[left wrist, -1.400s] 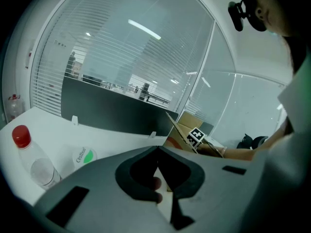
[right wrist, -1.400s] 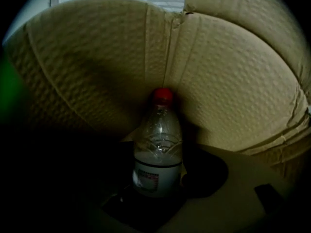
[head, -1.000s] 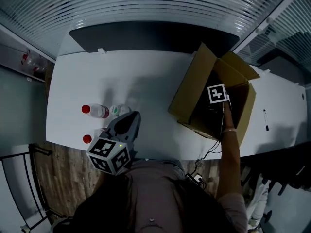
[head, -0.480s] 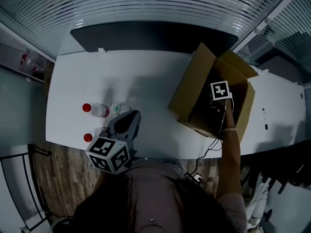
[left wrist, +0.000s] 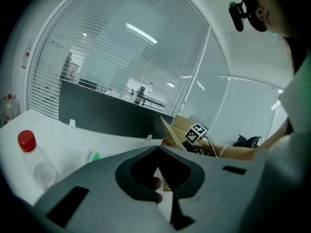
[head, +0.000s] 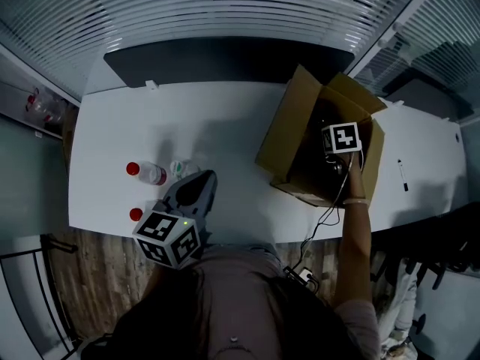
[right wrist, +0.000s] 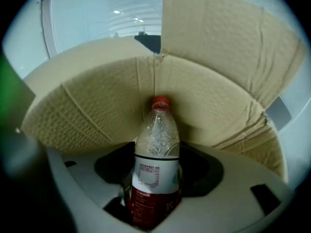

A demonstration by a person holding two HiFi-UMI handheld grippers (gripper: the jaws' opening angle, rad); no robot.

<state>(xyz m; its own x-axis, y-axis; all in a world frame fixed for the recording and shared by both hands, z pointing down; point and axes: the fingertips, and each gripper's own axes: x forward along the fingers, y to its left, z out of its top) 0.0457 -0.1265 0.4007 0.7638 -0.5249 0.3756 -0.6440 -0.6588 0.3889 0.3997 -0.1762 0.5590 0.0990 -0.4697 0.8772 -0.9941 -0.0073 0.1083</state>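
My right gripper point(right wrist: 156, 181) is shut on a clear plastic bottle point(right wrist: 156, 149) with a red cap and a red-and-white label. It holds the bottle upright inside an open cardboard box point(right wrist: 97, 106), whose walls rise behind it. The head view shows only that gripper's marker cube point(head: 341, 137), over the box point(head: 281, 137) at the right of the white table point(head: 232, 126). At the table's near edge my left gripper point(head: 204, 180) is shut on nothing, its jaws touching at the tips point(left wrist: 158, 151). Close by on its left lie two red-capped bottles point(head: 146, 172) point(head: 136, 214) and a green-labelled one point(head: 182, 169).
A long dark panel point(head: 225, 58) runs along the table's far edge, below blinds and glass walls. A pen point(head: 401, 175) lies right of the box. A cable point(head: 321, 227) hangs off the near edge. In the left gripper view a bottle point(left wrist: 33, 158) stands at the left.
My right gripper has lifted the bottle higher inside the box, so the box rim and the window behind now show. The left gripper has barely moved.
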